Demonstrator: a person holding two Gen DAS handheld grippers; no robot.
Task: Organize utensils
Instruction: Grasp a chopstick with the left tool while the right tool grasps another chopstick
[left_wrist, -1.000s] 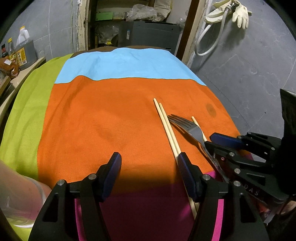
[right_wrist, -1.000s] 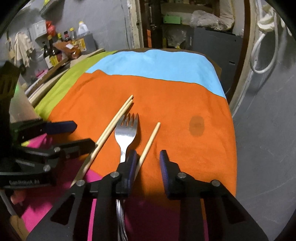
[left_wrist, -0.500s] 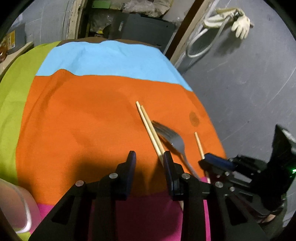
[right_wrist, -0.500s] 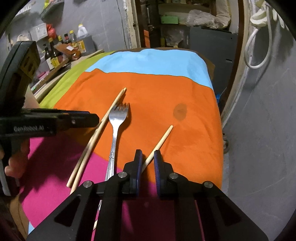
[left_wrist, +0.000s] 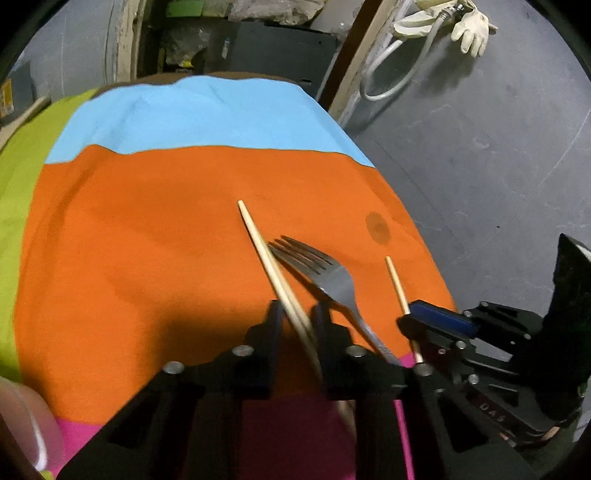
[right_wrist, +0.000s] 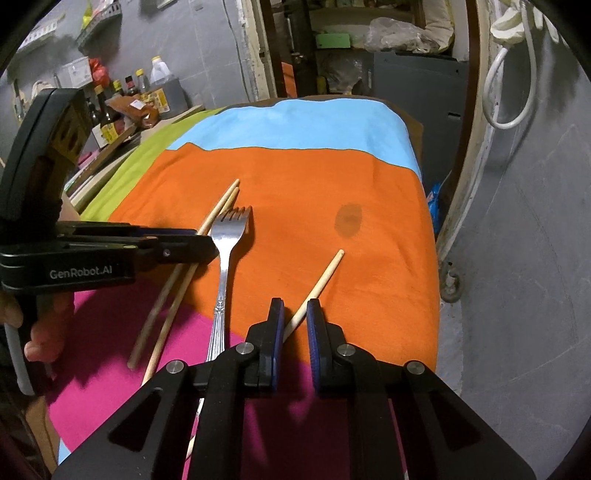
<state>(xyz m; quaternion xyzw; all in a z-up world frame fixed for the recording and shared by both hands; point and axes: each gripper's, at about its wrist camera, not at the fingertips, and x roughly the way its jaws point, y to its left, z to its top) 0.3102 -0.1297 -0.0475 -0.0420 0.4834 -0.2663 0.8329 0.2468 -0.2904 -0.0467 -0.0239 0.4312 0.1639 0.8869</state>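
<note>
Two handheld grippers work side by side over a table draped in a colour-block cloth (right_wrist: 314, 177) of magenta, orange and sky blue, with a lime green cloth along the left edge. Nearest, the right gripper (right_wrist: 294, 317) has its blue-padded jaws drawn in around the near part of a single wooden chopstick (right_wrist: 323, 271); a sliver of gap shows, so whether they truly pinch it cannot be told. The left gripper (left_wrist: 296, 321) has its jaws narrowed around a pair of chopsticks (left_wrist: 264, 251), likewise without clear contact.

Between the two lies a steel fork (right_wrist: 225, 251), tines pointing away, its tines just beside the pair. Beyond the single chopstick, a dark round stain (right_wrist: 348, 219) marks the orange band.

Likely risks: a thin round stick may roll or pivot out of jaws that grip off-centre, and lifting the pair may drop one stick if only one is caught. The fork lies so near the pair that it may be nudged. The two grippers are close and could collide.

Farther off, sauce bottles (right_wrist: 110, 110) crowd a shelf at left, a white hose (right_wrist: 506, 88) hangs on the grey wall at right, and a rubber glove (left_wrist: 472, 26) hangs on the same wall. No tray or holder for utensils is visible.
</note>
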